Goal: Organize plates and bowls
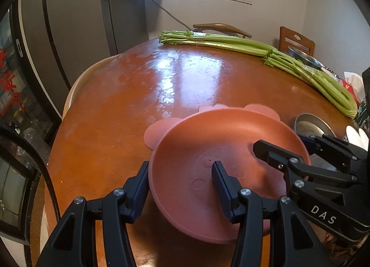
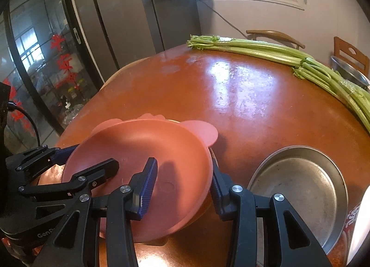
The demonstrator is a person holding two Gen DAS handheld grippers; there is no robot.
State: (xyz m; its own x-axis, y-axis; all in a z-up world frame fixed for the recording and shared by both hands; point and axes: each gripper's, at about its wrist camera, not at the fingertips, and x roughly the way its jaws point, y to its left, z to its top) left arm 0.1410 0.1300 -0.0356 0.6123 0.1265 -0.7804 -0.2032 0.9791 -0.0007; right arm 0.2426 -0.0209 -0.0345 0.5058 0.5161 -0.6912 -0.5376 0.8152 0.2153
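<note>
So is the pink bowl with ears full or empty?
Empty. The pink bowl shows only its bare inside; nothing lies in it.

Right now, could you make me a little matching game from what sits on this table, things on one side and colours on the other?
Things:
1. bowl held between both grippers
2. dish beside it
3. celery at the far edge
4. table

Colours:
A. green
B. silver metal
C. pink
D. glossy reddish brown

Pairs: 1-C, 2-B, 3-A, 4-D
</note>
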